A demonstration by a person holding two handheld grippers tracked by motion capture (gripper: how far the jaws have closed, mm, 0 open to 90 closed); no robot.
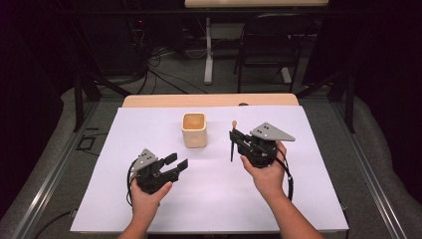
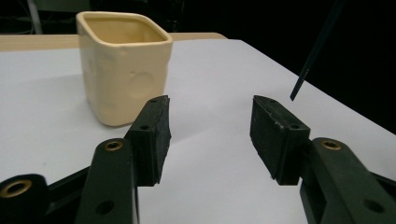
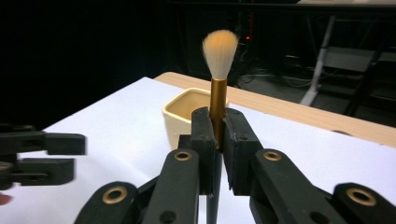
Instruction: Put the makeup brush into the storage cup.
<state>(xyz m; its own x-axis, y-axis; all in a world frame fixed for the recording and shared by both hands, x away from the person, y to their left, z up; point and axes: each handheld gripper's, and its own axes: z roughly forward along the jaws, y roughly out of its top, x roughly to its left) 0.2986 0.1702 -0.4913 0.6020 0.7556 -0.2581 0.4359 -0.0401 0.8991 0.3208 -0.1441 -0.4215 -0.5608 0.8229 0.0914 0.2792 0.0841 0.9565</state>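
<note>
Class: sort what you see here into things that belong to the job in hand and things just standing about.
Job in hand: brush, right tongs, cream cup, left tongs.
Standing about: black chair, wooden table edge.

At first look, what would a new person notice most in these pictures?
Most striking is the brush, held upright with its pale bristles on top, clamped in the right tongs at the right of the white sheet. Next is the cream square cup, standing empty near the sheet's far middle. The left tongs stand open with nothing between them, pointing towards the cup.
</note>
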